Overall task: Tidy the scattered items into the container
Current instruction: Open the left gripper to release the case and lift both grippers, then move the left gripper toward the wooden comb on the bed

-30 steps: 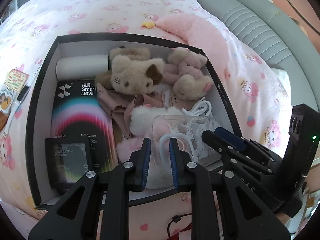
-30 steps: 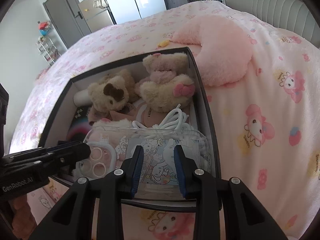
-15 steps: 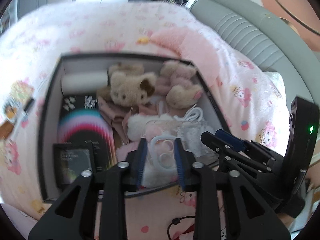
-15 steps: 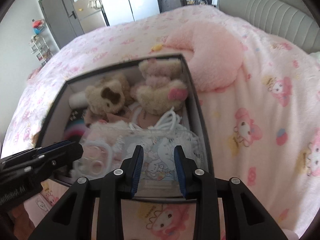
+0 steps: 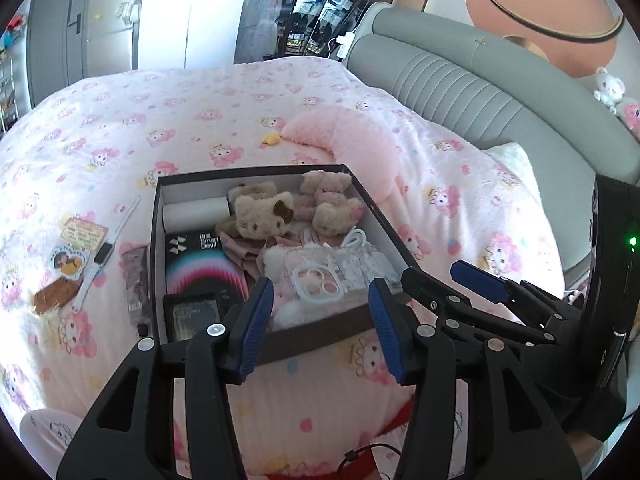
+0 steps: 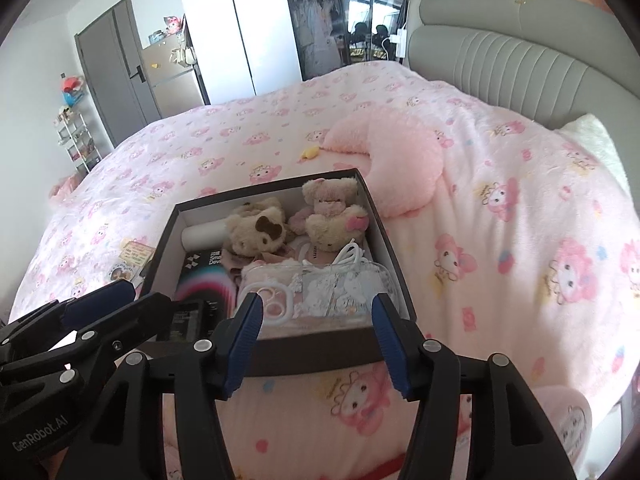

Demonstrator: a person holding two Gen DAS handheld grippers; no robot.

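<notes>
A dark cardboard box sits on the pink bedspread. It holds plush toys, a white roll, a black packet and a clear phone case that lies on top at the near end. My left gripper hovers above the box's near wall, its jaws opening and nothing pressed between them. My right gripper hangs beside it, jaws opening too and equally empty. On the spread to the left of the box lie a white-strapped watch, sticker cards and a brown comb.
A dark packet lies against the box's left wall. A pink crescent pillow and a small yellow thing lie behind the box. The grey headboard runs along the right. A black cable lies near me.
Both grippers have let go of the clear phone case, which now lies in the box. Both have opened wide and pulled up and back from the box.
</notes>
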